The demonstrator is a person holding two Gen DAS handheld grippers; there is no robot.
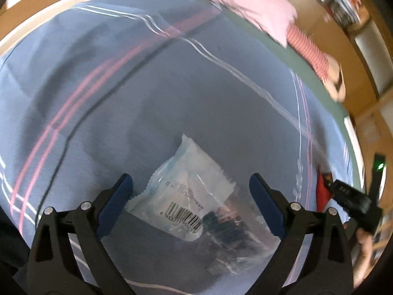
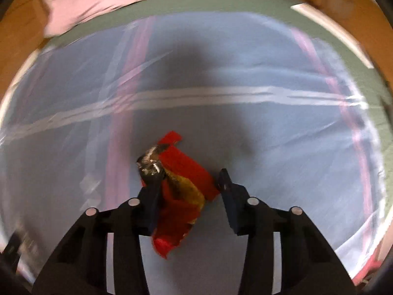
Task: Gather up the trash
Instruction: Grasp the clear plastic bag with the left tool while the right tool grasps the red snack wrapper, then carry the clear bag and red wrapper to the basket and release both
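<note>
A bed covered by a pale blue sheet with pink and white stripes fills the scene. The left gripper hovers low over the sheet with its blue-padded fingers spread wide apart, and a clear plastic wrapper printed with a barcode lies flat on the sheet between them, touching neither finger so far as can be seen. To the right of that wrapper, near the sheet's edge, the right gripper is also spread, its fingers either side of a crumpled red and yellow wrapper with a silvery twisted end; the left finger looks to touch the wrapper, the right finger stands apart. A pink pillow lies beyond the sheet on a green underlayer, at the bed's far side. The right view is blurred.
</note>
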